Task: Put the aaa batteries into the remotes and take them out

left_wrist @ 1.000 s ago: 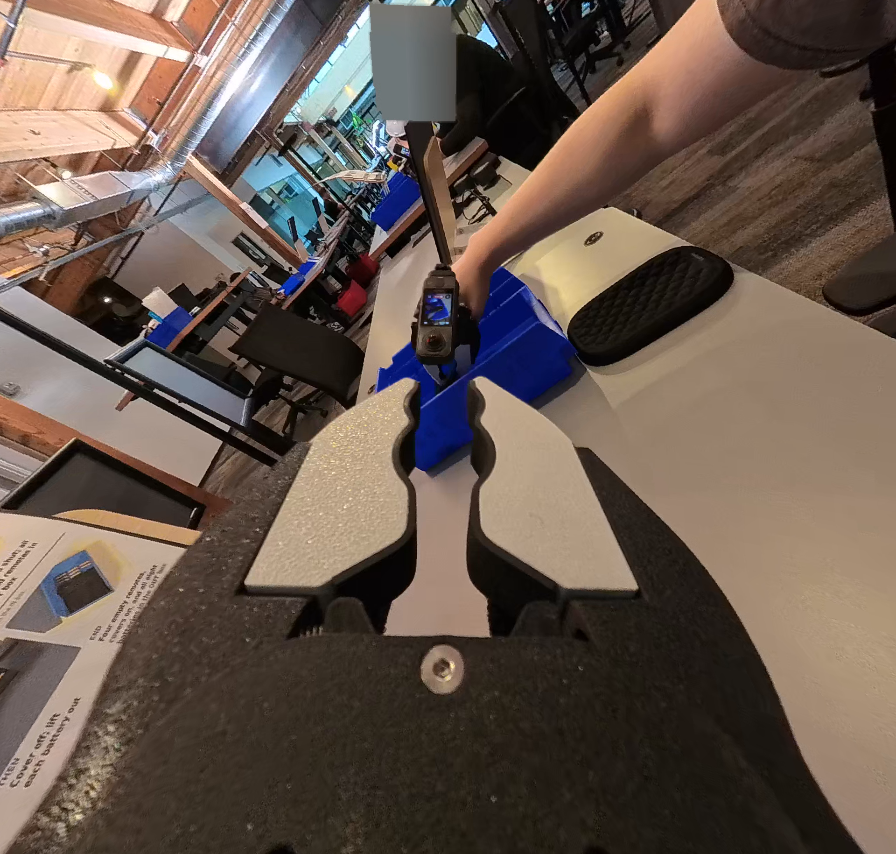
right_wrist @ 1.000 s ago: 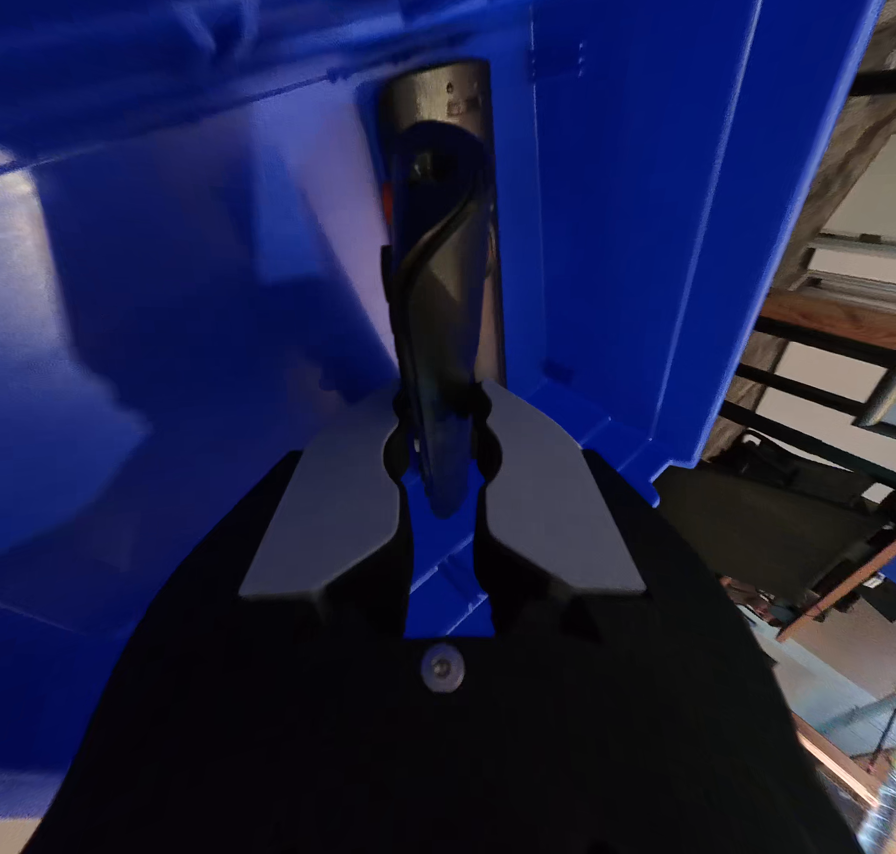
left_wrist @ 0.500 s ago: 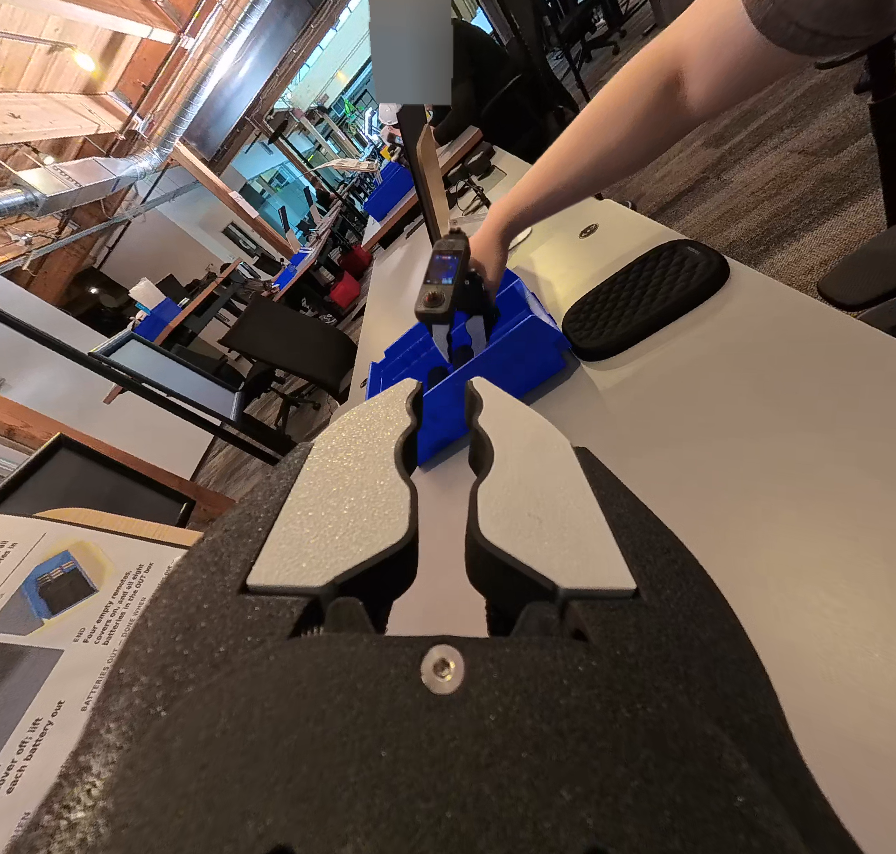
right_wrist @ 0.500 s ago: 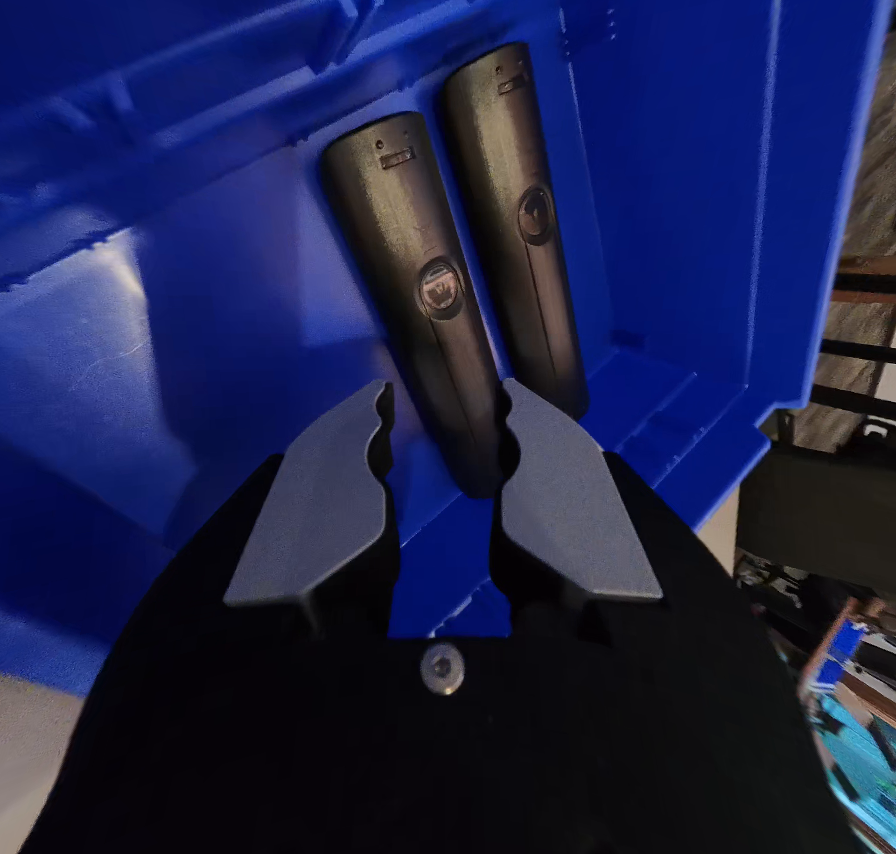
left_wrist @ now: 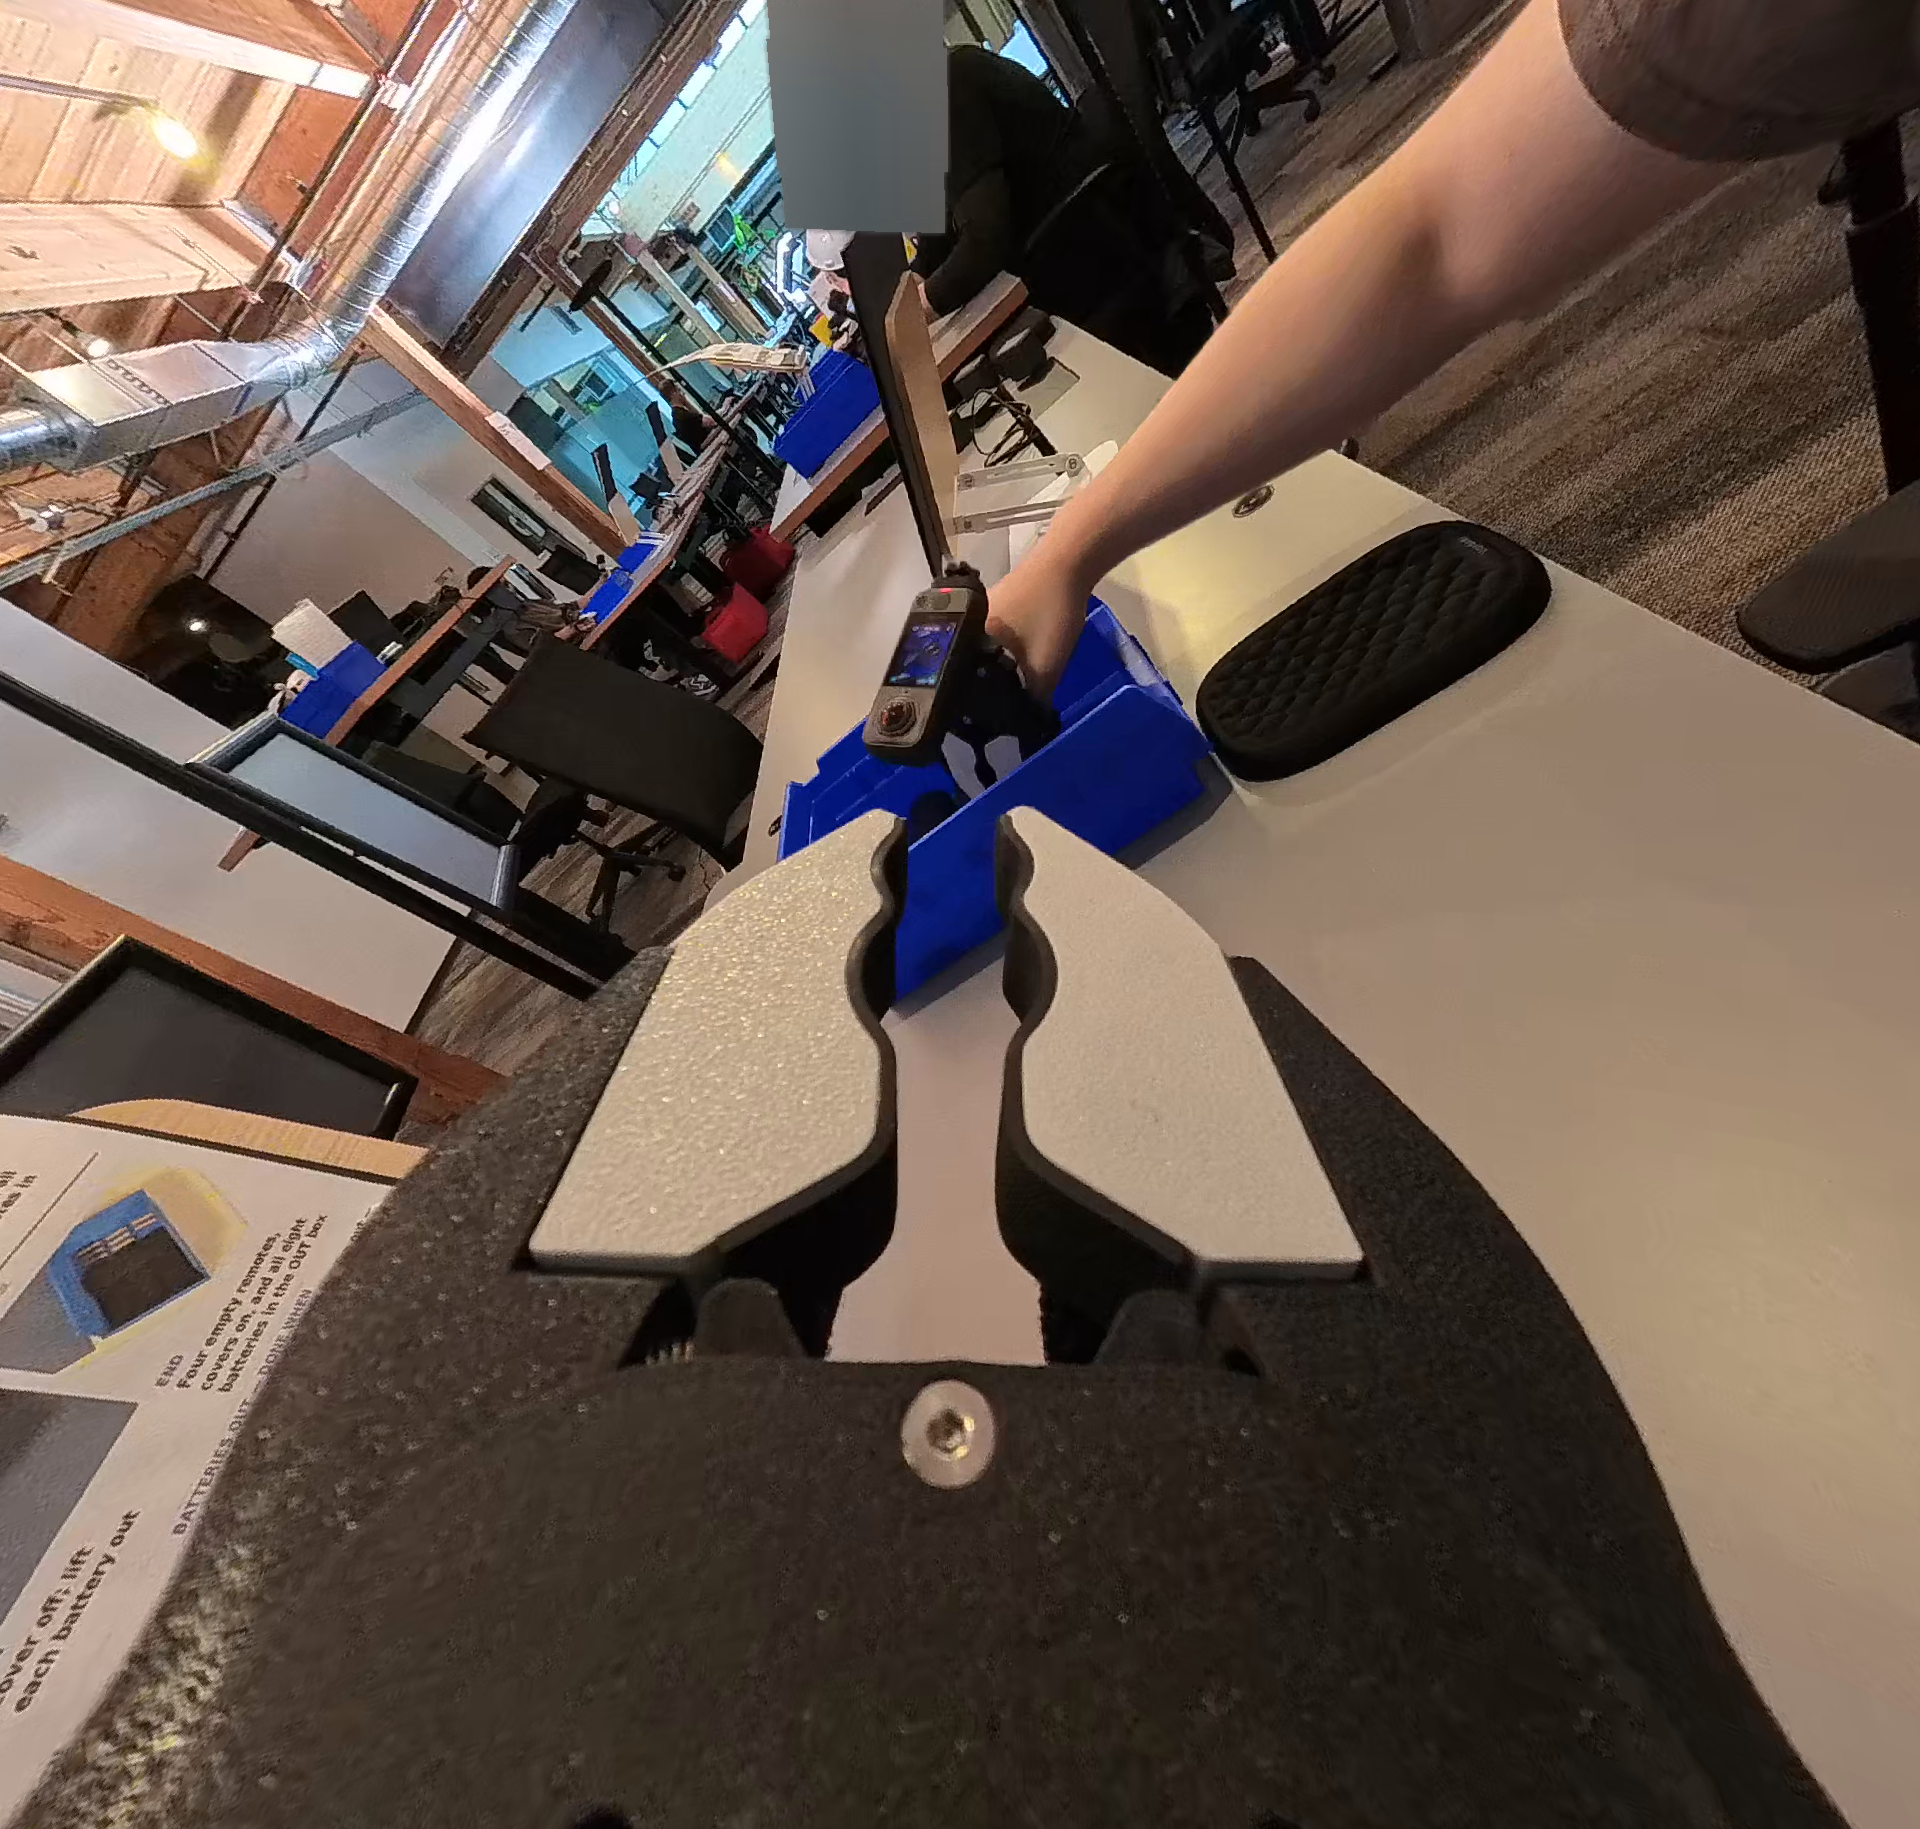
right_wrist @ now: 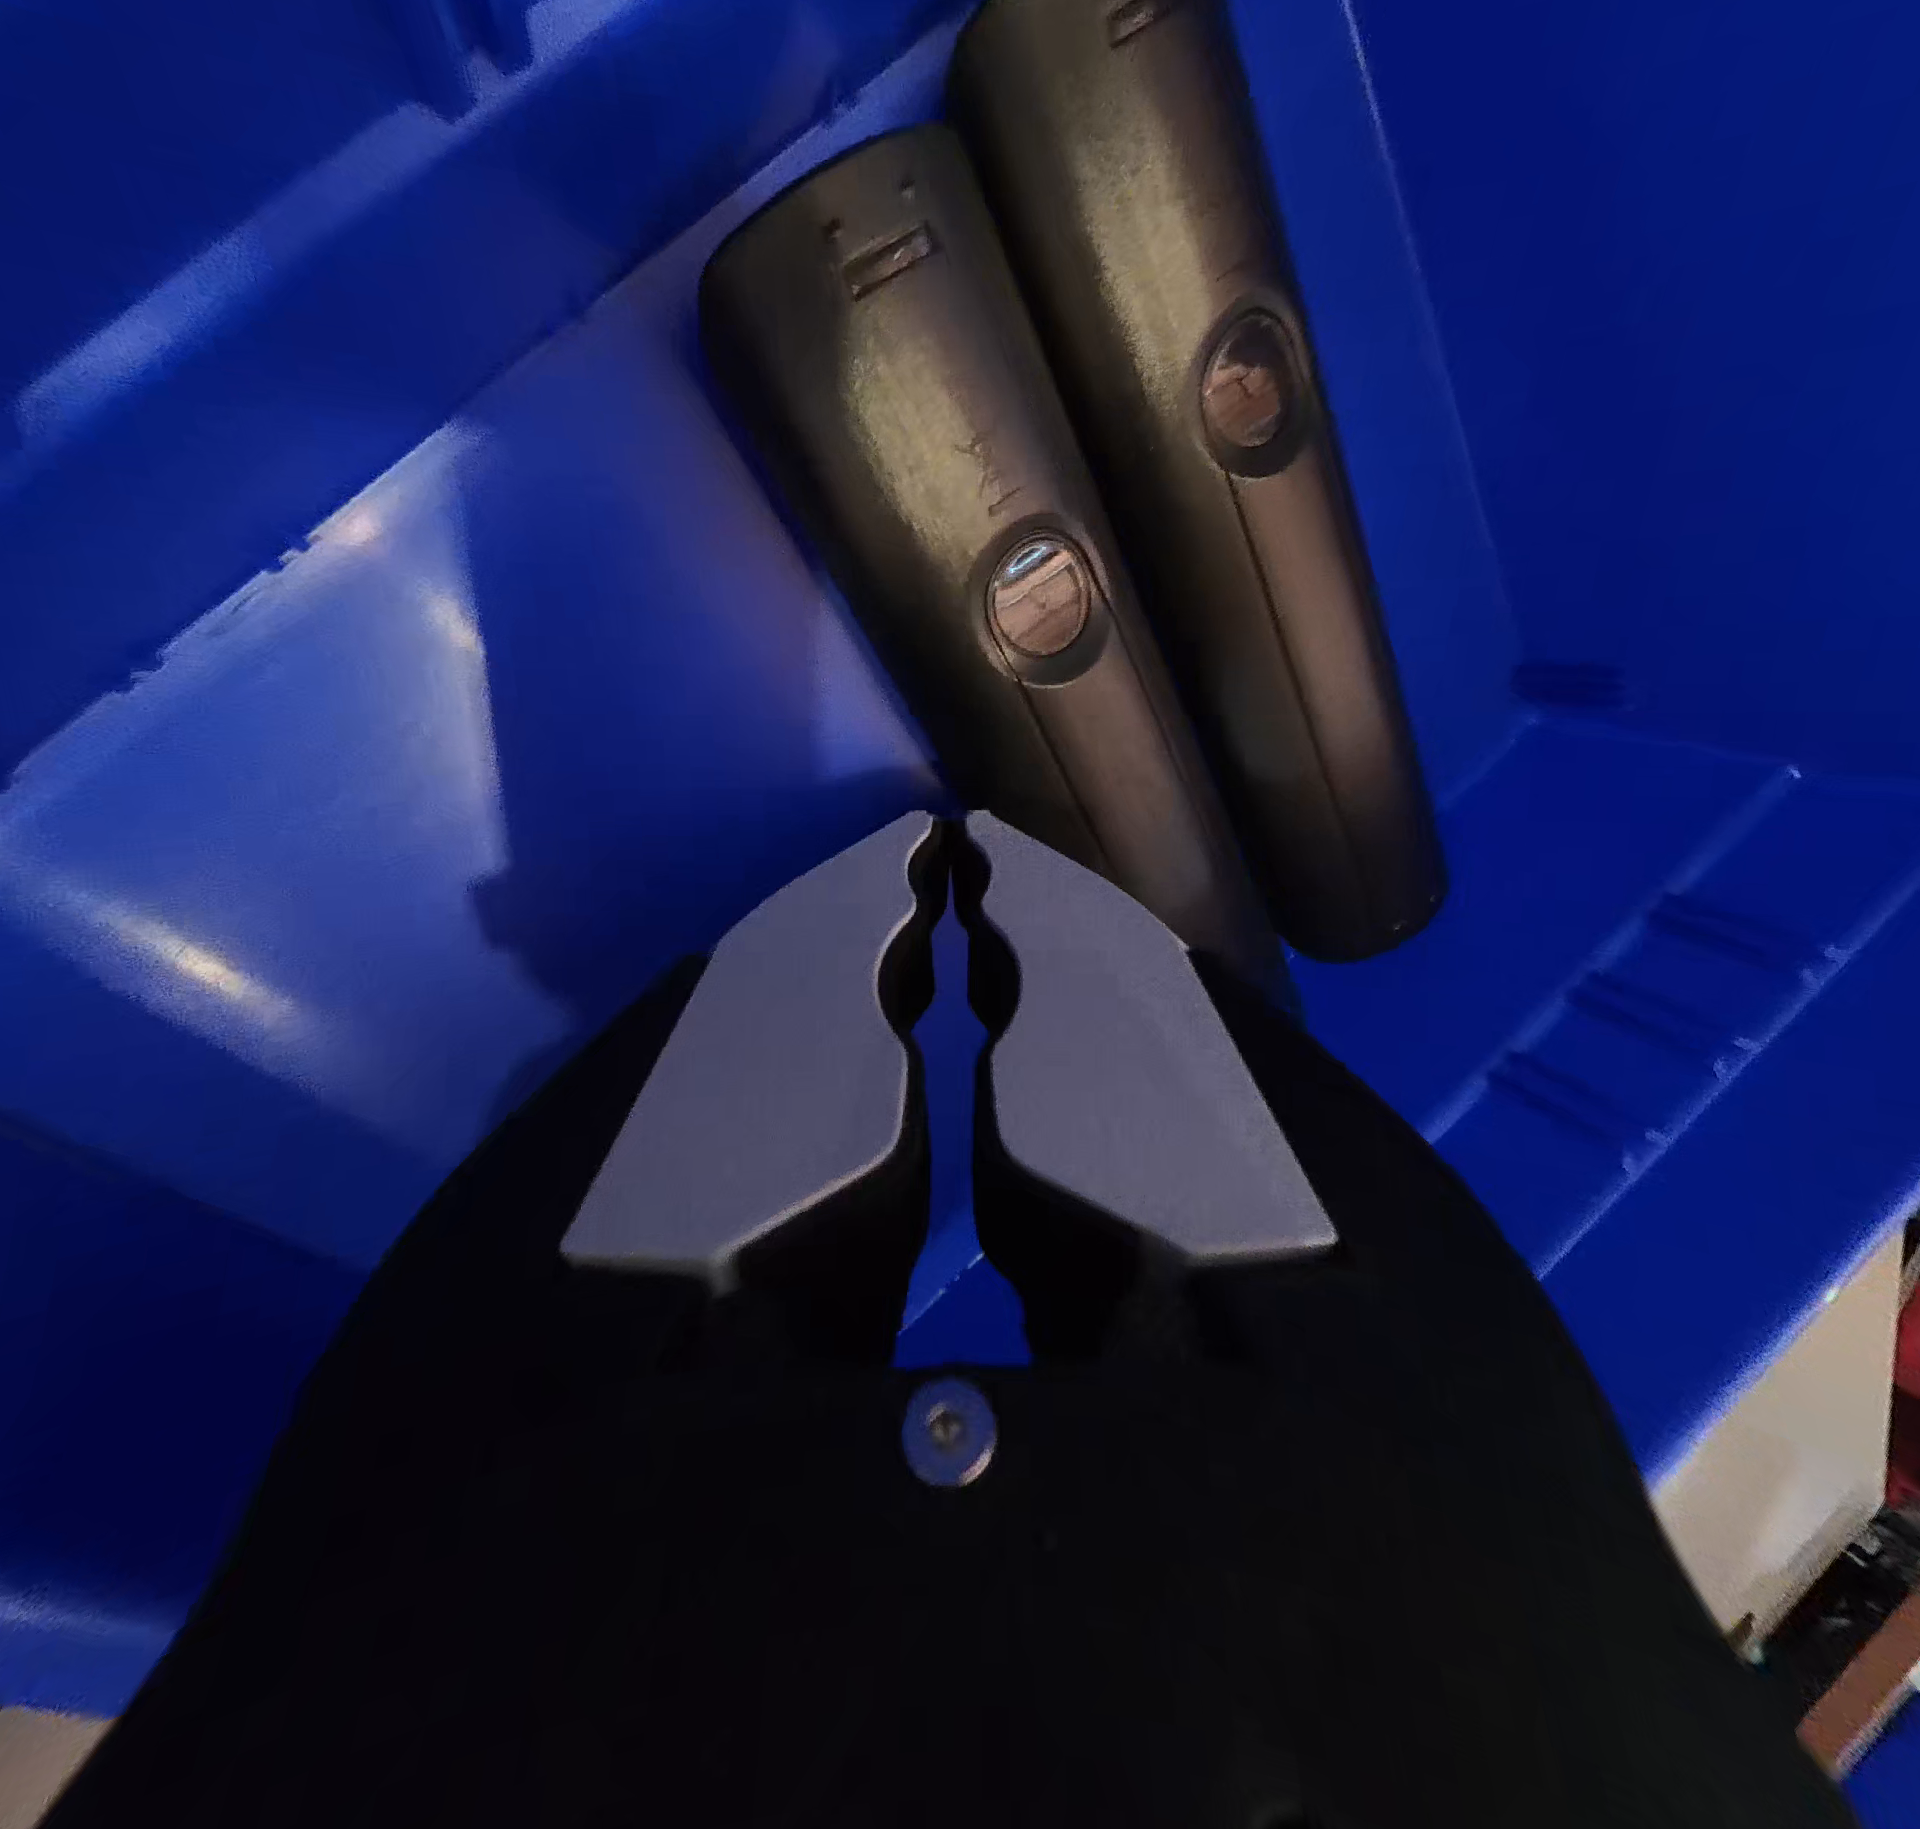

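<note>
- The right gripper (right_wrist: 951,834) is sitting inside the blue bin (right_wrist: 312,740), jaws pinched nearly together with only a sliver between the tips, and gripping nothing.
- Two remotes (right_wrist: 997,574) are lying side by side on the bin floor, backs up and covers on, touching along their long edges. The right one (right_wrist: 1226,449) is sitting a bit further in.
- The tips are hovering just beside the near end of the left remote, off to its left, so it's not lined up for a grab.
- The left gripper (left_wrist: 945,906) is hanging over the table (left_wrist: 1507,1052) with its jaws parted a little and nothing between them. It's well away from the bin (left_wrist: 1039,823), just idling.
- The left view is also showing the right hand (left_wrist: 1029,626) reaching down into the bin. A black wrist pad (left_wrist: 1371,636) is lying just past it, and a printed sheet (left_wrist: 114,1364) is sitting at the left edge.
- No batteries showing anywhere, so I can't tell if these remotes are loaded or empty.
- My guess at the step: picking the next remote out of the bin.
- To do it well, I'd be opening the jaws wide first, then shifting right so they're straddling the left remote's narrow near end.
- Since the two are touching, the inner finger is going to need to wedge between them. Coming in low and slow should be keeping the neighbour from getting dragged along.
- Smooth plastic, tapered body, so I'm thinking grip a bit up from the very tip or it'll be squirting out.
</note>
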The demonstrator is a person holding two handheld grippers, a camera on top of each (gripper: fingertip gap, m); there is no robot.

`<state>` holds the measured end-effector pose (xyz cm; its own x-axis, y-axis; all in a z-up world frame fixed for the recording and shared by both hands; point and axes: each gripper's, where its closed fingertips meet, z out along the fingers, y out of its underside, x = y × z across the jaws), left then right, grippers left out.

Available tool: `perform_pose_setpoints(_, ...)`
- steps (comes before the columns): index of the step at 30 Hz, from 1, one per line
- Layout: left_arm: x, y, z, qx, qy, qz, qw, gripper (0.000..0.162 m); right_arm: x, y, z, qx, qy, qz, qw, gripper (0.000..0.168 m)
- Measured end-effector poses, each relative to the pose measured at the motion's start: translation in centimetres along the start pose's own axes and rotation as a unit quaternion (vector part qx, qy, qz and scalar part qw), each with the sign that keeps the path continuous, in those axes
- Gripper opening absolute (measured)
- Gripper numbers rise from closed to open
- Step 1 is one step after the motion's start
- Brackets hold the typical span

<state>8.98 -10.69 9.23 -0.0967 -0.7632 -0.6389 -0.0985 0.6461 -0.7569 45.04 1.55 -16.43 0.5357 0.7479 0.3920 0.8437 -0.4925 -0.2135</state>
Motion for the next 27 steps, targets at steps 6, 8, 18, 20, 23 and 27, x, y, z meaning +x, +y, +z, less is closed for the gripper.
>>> perform_pose_setpoints(6,-0.1,0.0,-0.2,-0.002,-0.002,0.0,1.0,0.015,1.0,-0.4,0.6,-0.002,0.036,0.007,0.999,0.002)
perform_pose_setpoints(8,-0.2,0.0,-0.4,-0.003,-0.005,0.003,1.0,0.015,1.1,-0.4,0.5,0.004,0.033,0.018,0.999,0.003)
perform_pose_setpoints(18,-4.8,2.7,-6.5,-0.092,-0.114,-0.055,0.988,0.018,5.5,-7.2,-13.7,0.201,0.098,0.119,0.967,0.01)
perform_pose_setpoints(20,-6.0,4.3,-9.0,-0.141,-0.153,-0.076,0.975,0.019,4.9,-10.3,-16.8,0.262,0.1,0.135,0.95,0.015)
perform_pose_setpoints(23,-6.8,7.0,-13.3,-0.214,-0.194,-0.135,0.948,0.021,2.5,-14.8,-19.4,0.341,0.06,0.137,0.928,0.022)
perform_pose_setpoints(27,-6.6,11.0,-19.1,-0.327,-0.232,-0.196,0.895,0.021,0.4,-19.4,-20.8,0.387,0.018,0.114,0.915,0.026)
